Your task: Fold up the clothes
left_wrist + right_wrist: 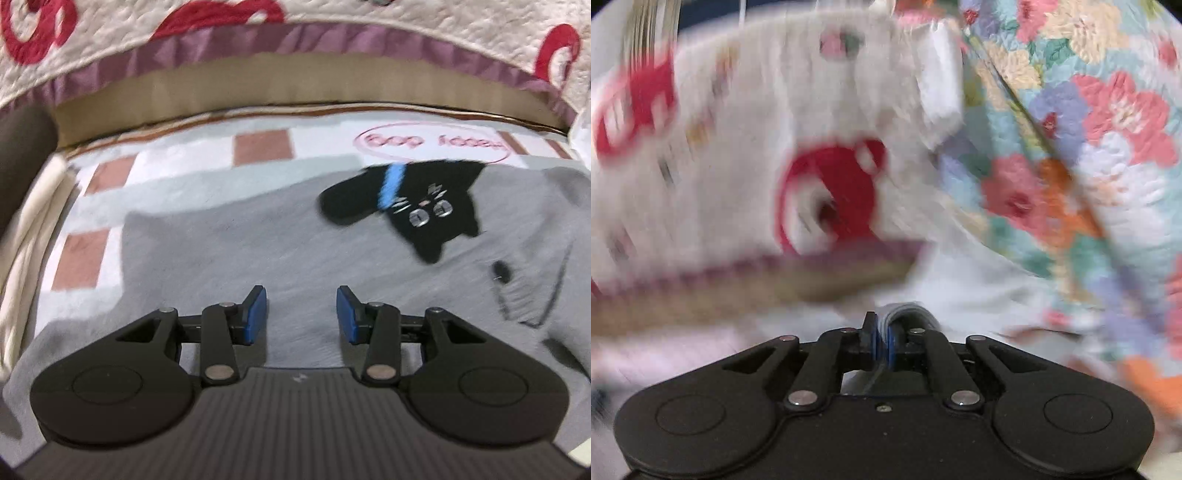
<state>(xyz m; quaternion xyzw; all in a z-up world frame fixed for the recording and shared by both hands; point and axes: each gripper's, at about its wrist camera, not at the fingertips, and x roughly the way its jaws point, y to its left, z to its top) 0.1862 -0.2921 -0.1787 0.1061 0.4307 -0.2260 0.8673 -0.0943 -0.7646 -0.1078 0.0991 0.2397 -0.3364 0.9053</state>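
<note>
The left tool (301, 314) hangs over a gray shirt (229, 251) with its blue pads (255, 314) apart and nothing between them. The shirt lies flat on a bed sheet with pink squares (260, 147). A black cat picture (417, 206) sits on the shirt at about 2 o'clock from the tool. A cream quilt with red shapes (332, 18) lies at 12 o'clock. The right tool (884, 341) is clenched on a fold of gray cloth (905, 312). This view is blurry. A flowery blanket (1089, 129) is at 2 o'clock.
</note>
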